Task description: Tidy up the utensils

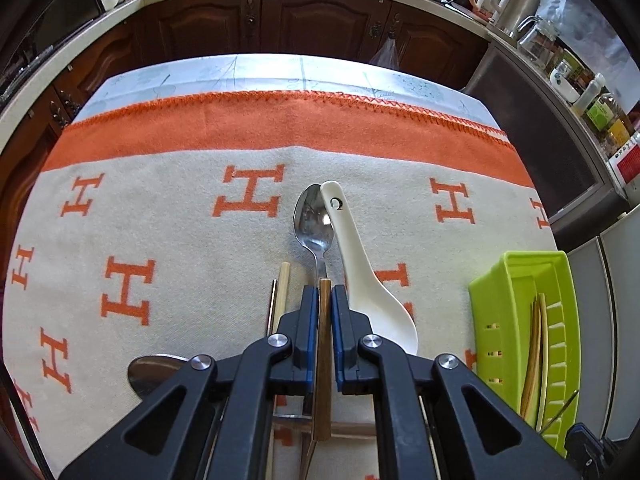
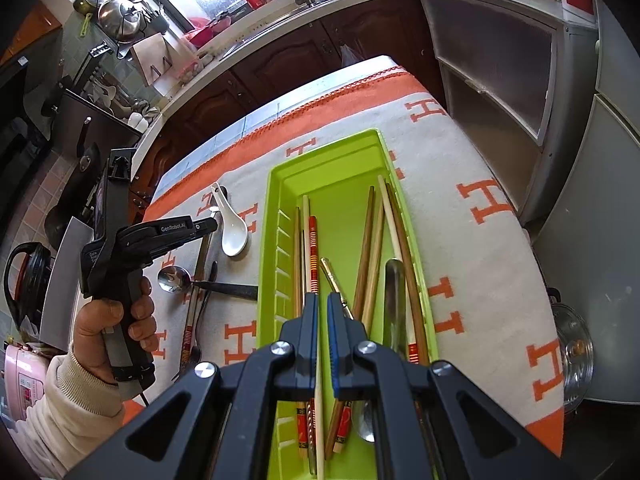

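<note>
My left gripper (image 1: 324, 292) is shut on a brown wooden chopstick (image 1: 325, 312), which stands between the blue pads above the H-patterned blanket (image 1: 160, 216). Just beyond it lie a metal spoon (image 1: 314, 220), a white ceramic spoon (image 1: 360, 276) and a pale chopstick (image 1: 283, 292). The right wrist view shows that same left gripper (image 2: 210, 226) in a person's hand (image 2: 108, 320). My right gripper (image 2: 323, 304) hovers shut over the green tray (image 2: 324, 147). The tray holds several chopsticks (image 2: 368, 248) and a metal spoon (image 2: 394, 292); a cream chopstick (image 2: 307, 224) lies under the pads.
The green tray (image 1: 480, 292) sits at the blanket's right edge. On the blanket to the tray's left lie another metal spoon (image 2: 174, 278), the white spoon (image 2: 234, 232) and a dark-handled utensil (image 2: 232, 290). Dark cabinets (image 1: 320, 24) stand beyond the table. A glass lid (image 2: 572, 344) lies off the right edge.
</note>
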Tool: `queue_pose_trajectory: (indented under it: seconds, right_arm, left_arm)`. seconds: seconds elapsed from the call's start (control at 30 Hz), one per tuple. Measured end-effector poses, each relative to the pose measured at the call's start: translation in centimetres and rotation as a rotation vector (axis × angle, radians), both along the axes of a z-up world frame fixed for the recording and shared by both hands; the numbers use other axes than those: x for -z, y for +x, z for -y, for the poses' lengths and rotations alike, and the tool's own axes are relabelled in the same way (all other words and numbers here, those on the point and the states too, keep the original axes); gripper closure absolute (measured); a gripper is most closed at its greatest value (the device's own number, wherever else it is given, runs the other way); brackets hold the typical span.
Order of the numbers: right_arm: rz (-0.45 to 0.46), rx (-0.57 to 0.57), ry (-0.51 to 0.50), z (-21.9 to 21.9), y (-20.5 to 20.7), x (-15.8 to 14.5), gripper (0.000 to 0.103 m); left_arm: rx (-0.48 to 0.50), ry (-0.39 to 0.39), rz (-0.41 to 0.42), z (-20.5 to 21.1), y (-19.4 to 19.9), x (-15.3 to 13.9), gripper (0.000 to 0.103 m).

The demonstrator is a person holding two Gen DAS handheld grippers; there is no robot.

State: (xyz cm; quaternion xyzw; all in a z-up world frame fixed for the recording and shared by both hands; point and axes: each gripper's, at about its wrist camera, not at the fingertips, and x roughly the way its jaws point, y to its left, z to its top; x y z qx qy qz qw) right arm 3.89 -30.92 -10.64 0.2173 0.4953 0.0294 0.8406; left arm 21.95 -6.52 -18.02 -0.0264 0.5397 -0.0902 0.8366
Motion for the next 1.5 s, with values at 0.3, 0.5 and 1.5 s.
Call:
queue_pose_trajectory:
  seconds: [0.3,0.5,1.5]
  right_arm:
    - [0.01,0.005,0.021,-0.1,-0.8,-0.5,0.098]
    - [0.028,0.018,0.029,0.1,-1.7,-1.3,0.098]
    - [0.03,0.062,0.031,1.4,-4.7,-2.0,0.098]
  left_arm:
    - [0.02,-0.038,0.016,-0.6,-3.4,-3.0,0.098]
    - [0.087,-0.109,0.035,-0.1,-7.1,-6.3,0.098]
    - [0.376,-0.151,-0.096,9.1,-14.7,-6.2,0.081]
